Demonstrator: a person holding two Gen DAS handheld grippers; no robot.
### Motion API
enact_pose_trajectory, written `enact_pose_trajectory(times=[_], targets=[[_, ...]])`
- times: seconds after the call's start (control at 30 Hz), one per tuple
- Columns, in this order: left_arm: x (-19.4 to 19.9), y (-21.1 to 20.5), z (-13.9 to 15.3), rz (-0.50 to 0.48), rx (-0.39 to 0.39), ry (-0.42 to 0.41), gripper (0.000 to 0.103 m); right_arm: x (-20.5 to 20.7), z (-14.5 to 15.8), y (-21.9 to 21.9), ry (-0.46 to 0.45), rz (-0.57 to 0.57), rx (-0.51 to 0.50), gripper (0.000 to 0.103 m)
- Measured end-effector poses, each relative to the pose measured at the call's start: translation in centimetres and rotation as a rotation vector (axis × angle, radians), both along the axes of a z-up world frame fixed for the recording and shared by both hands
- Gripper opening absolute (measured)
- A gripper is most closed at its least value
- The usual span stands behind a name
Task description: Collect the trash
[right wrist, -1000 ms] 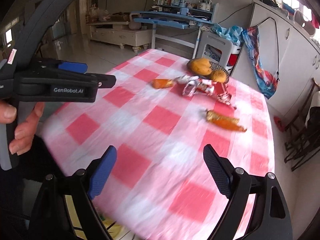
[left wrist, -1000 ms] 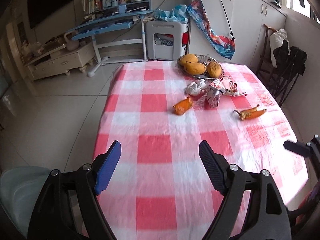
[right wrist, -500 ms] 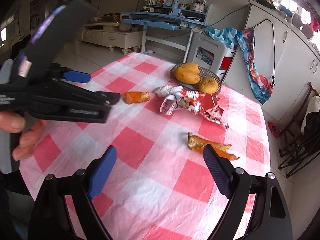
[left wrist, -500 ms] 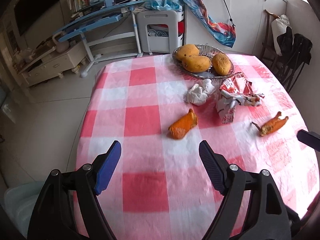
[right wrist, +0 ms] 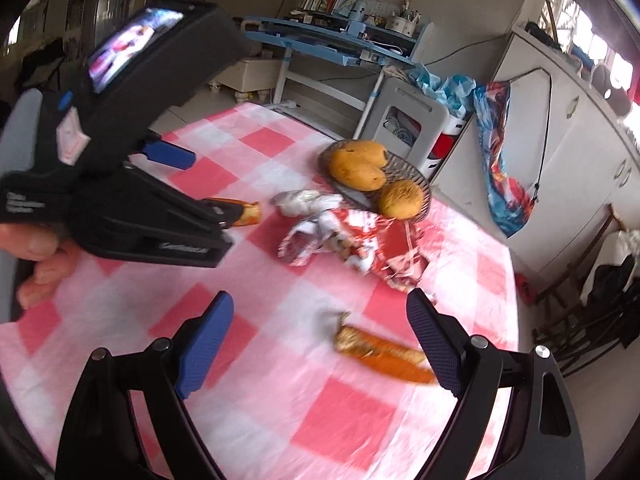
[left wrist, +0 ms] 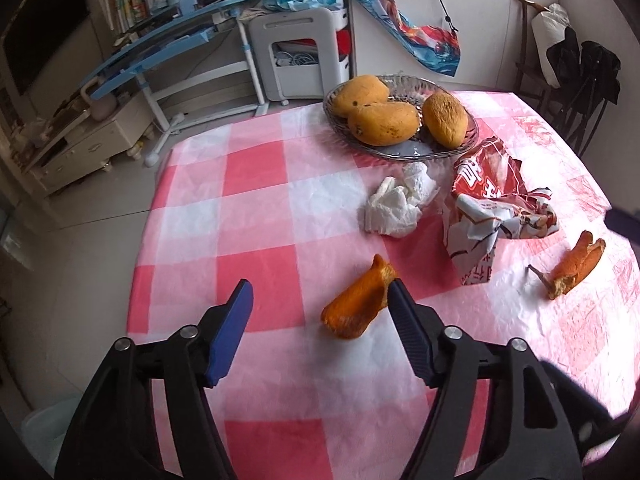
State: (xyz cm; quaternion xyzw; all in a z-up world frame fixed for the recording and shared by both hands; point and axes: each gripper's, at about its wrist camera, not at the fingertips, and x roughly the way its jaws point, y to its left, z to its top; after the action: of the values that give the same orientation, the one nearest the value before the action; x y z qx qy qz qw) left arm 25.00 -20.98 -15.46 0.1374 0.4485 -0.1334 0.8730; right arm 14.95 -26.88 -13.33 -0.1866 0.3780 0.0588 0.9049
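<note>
An orange mango peel (left wrist: 356, 304) lies on the pink checked tablecloth (left wrist: 256, 216), just ahead of my open left gripper (left wrist: 320, 300), close to its right finger. A crumpled white tissue (left wrist: 396, 204), a torn red snack wrapper (left wrist: 492, 212) and a second peel (left wrist: 572, 268) lie beyond. My open right gripper (right wrist: 320, 324) hovers over the second peel (right wrist: 380, 352), which lies near its right finger. The wrapper (right wrist: 352, 240) and tissue (right wrist: 304, 202) show farther off. The left gripper's body (right wrist: 120, 184) partly hides the first peel (right wrist: 248, 212).
A glass dish (left wrist: 448, 150) with three mangoes (left wrist: 380, 122) stands at the table's far side; it also shows in the right wrist view (right wrist: 400, 168). A blue desk (left wrist: 168, 52), a white stool (left wrist: 304, 56) and chairs (left wrist: 576, 76) stand around the table.
Both grippers have moved forward over the table toward the trash. The left now has the near peel close to its jaws; the right has closed in on the second peel. Both stay open.
</note>
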Motion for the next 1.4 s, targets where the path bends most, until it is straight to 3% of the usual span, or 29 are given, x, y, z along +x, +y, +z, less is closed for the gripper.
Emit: enact_pose_trajectory(times=[0.2,0.27,0.4,0.47,0.5,0.57,0.73,0.93,1.03,1.17,1.4], targets=[[1.3,-1.3,-0.4,-0.040,0.011,0.013,0.054,2.7,-1.4,-0.8,0.022,0.016,-0.053,0.072],[1.7,-1.6,-0.5,-0.047,0.005,0.024,0.048,3.4,-1.8,-0.9,0.024,0.021,-0.077,0.059],[1.7,-2.2,-0.8,-0.068,0.017,0.032,0.035,4.4,-2.4,-1.1,0.040,0.041,-0.059,0.044],[1.3,-2.5,-0.7,-0.088,0.024,0.031,0.023,4.7,-2.6,-1.0,0.049,0.054,-0.045,0.020],[1.1,-2.6,-0.7,-0.094,0.030,0.031,0.017,4.6,-2.6,-1.0,0.050,0.059,-0.039,0.013],[0.8,-2.5,-0.7,-0.093,0.035,0.031,0.016,4.2,-2.1,-0.7,0.030,0.072,-0.031,0.004],[0.0,0.0,-0.3,-0.055,-0.023,0.086,0.014,2.9,-0.6,0.3,-0.037,0.092,-0.042,0.002],[-2.1,4.6,0.6,0.012,-0.087,0.127,0.014,-0.9,0.8,3.6,-0.072,0.198,-0.101,0.002],[-3.2,6.1,0.2,0.028,-0.088,0.145,0.014,-3.9,0.5,6.1,-0.057,0.302,-0.173,0.002],[-5.6,6.9,0.5,0.007,-0.074,0.130,0.014,-7.1,-0.5,7.6,-0.049,0.358,-0.268,0.002],[-9.5,7.8,1.2,-0.030,-0.075,0.133,0.014,-11.3,-0.1,7.7,-0.042,0.359,-0.249,0.003]])
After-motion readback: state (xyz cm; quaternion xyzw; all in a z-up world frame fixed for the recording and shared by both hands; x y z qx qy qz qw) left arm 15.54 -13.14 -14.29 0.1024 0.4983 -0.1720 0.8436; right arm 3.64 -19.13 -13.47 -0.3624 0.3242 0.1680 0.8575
